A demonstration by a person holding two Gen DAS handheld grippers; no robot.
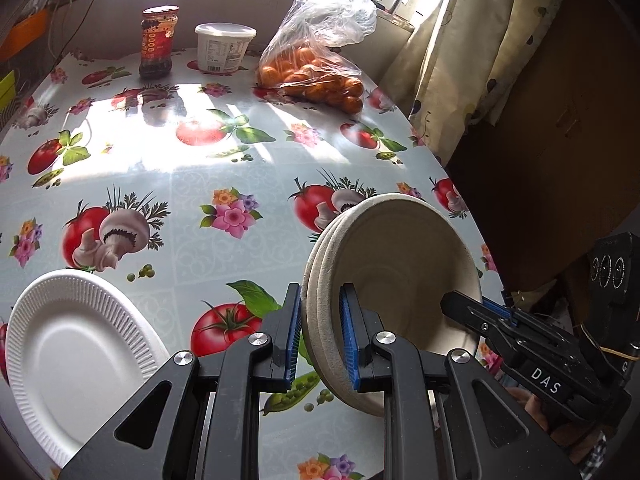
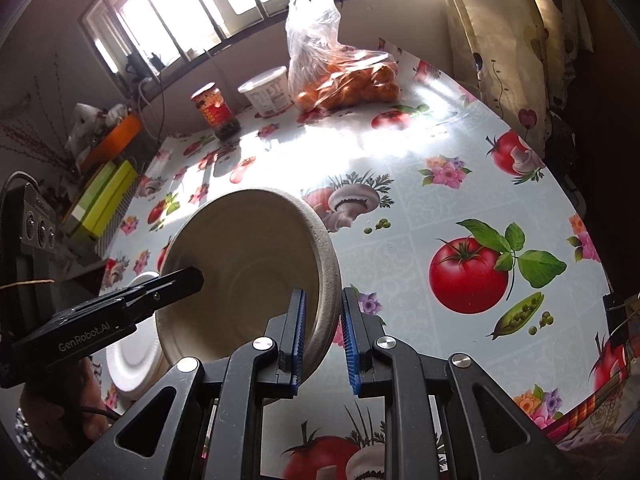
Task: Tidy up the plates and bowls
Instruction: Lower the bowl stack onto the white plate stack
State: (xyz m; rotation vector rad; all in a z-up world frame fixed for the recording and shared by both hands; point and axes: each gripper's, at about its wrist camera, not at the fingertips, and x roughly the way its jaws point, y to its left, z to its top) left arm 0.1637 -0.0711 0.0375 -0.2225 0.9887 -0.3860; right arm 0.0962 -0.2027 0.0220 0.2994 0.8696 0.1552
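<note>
Bowl [image 1: 400,264] nearest, plate [image 1: 76,352] beside

Sunlight is pouring through the window [image 2: 192,12], glaring off the table's [image 1: 248,184] far edge; fisheye corners are darkening, bending.

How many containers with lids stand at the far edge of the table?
2: a red-labelled jar on the left, and a white tub beside it, left of the bag of oranges.

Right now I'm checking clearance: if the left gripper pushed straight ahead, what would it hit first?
Beyond the bowls it grips, the left gripper likely meets bare tablecloth; depth is unclear.
</note>
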